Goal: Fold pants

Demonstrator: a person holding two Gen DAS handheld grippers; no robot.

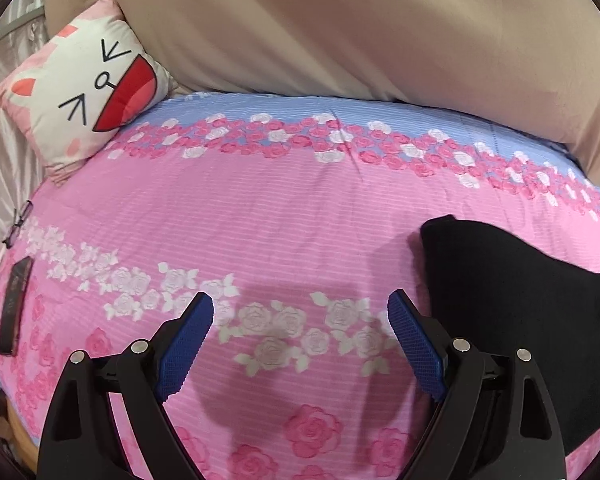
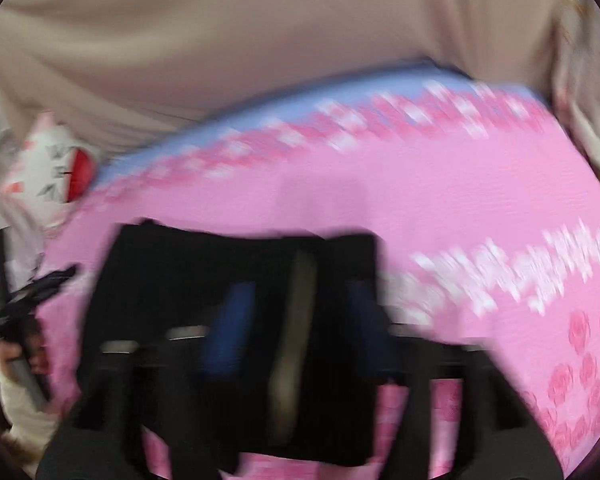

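The black pants (image 1: 516,312) lie folded in a compact block on the pink floral bedspread (image 1: 284,216), at the right of the left wrist view. My left gripper (image 1: 300,316) is open and empty, hovering over the bedspread just left of the pants. The right wrist view is heavily motion-blurred. There the folded pants (image 2: 236,344) fill the lower middle, with a pale strip, possibly a label, on top. My right gripper (image 2: 296,312) is over the pants with its blue fingers (image 2: 232,328) apart; whether it touches the fabric is unclear.
A cat-face cushion (image 1: 88,88) leans at the back left. A beige sheet (image 1: 340,24) hangs behind the bed. Eyeglasses (image 1: 20,220) and a dark flat case (image 1: 16,308) lie near the left edge of the bed.
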